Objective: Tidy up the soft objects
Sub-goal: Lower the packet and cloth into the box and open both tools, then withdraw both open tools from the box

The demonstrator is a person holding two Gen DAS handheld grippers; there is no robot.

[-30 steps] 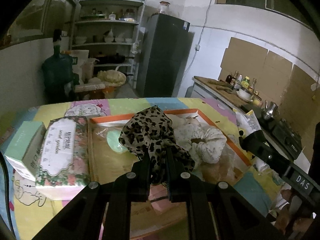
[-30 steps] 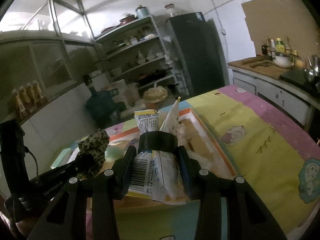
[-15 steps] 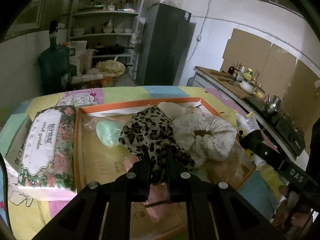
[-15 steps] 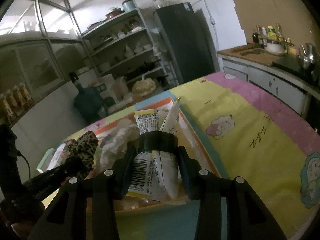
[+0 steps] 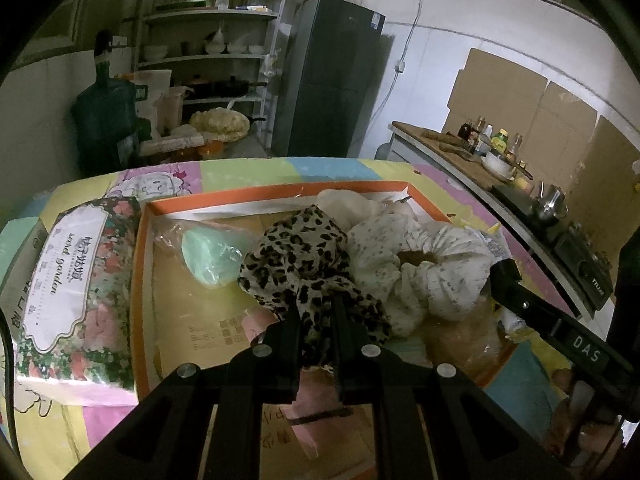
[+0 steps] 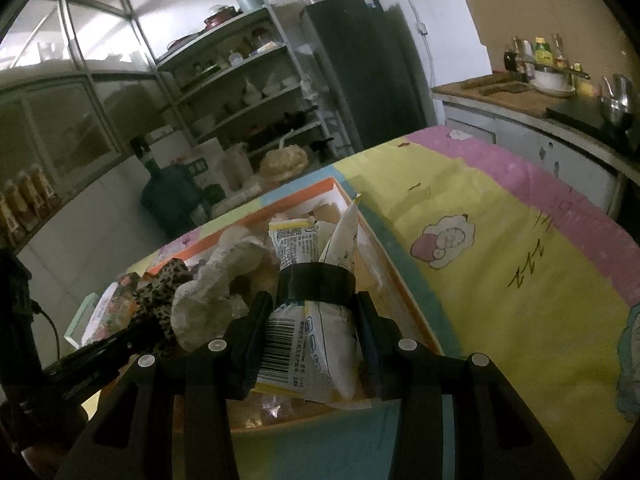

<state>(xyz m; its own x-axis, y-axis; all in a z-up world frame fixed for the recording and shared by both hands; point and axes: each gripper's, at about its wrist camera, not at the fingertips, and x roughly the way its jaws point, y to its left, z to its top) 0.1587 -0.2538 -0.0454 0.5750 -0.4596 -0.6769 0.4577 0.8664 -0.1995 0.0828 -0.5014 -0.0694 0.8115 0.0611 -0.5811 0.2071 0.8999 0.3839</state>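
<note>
My left gripper [image 5: 316,308] is shut on a leopard-print scrunchie [image 5: 304,264] and holds it low over the orange-rimmed cardboard tray [image 5: 256,196]. A white speckled scrunchie [image 5: 420,272] and a mint-green item in a clear bag [image 5: 208,256] lie in the tray. My right gripper [image 6: 312,304] is shut on a bundle of white snack packets [image 6: 312,344] bound by a black band, over the tray's near right corner [image 6: 404,288]. The leopard scrunchie [image 6: 160,296] and white scrunchie [image 6: 216,284] show to its left.
A floral tissue pack [image 5: 76,284] and a mint box [image 5: 16,256] lie left of the tray on the pastel tablecloth [image 6: 520,260]. A counter with stove and kettle [image 5: 552,204] runs along the right. Shelves, a fridge [image 5: 332,76] and a water jug stand beyond.
Both grippers moved forward and down over the tray. The leopard scrunchie now hangs lower, beside the white scrunchie. The packet bundle now sits over the tray's right side.
</note>
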